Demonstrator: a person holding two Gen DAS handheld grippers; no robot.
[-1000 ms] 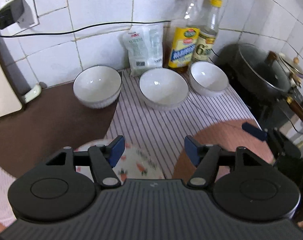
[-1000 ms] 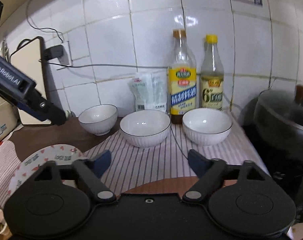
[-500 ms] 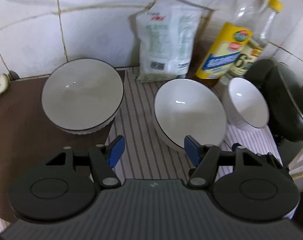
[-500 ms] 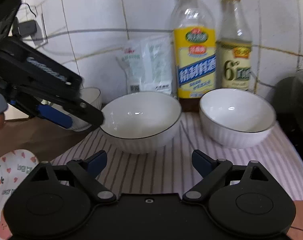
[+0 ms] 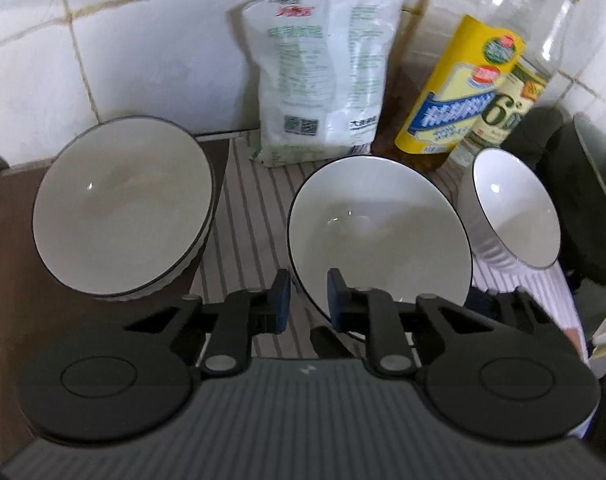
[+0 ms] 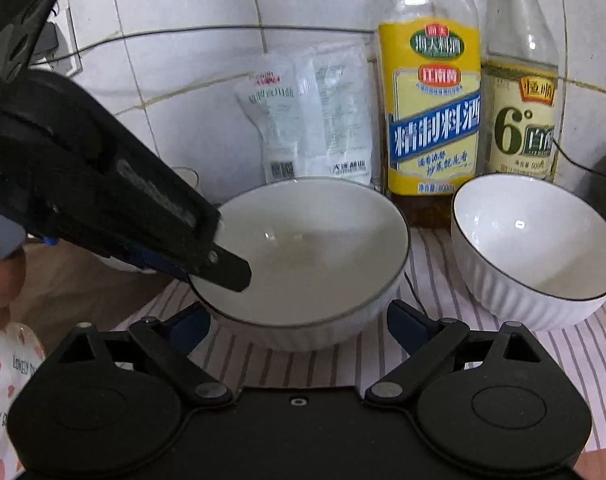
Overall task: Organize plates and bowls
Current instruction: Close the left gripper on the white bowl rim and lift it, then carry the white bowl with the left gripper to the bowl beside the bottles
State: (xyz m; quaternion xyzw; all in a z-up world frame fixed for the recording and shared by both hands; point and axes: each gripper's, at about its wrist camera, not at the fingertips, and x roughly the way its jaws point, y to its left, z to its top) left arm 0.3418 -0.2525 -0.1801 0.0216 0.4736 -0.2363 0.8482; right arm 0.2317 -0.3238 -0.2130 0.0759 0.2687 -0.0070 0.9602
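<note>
— Jaws on the left gripper (image 5: 309, 296)?
— Narrowed onto the near rim of the middle bowl (image 5: 379, 240); right gripper (image 6: 299, 326) spread wide before it.
— Surroundings?
— Ribbed white bowls, dark-rimmed, on a striped cloth (image 6: 455, 280) over the brown table (image 5: 7, 280). Left bowl (image 5: 123, 204), right bowl (image 6: 535, 252), bottles (image 6: 431, 108) and tiled wall (image 5: 143, 40) close behind.

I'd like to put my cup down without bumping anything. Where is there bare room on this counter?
Bare striped cloth lies between the left bowl and the middle bowl, and more in front of the right bowl. The back is crowded: salt bag and two bottles against the wall.
</note>
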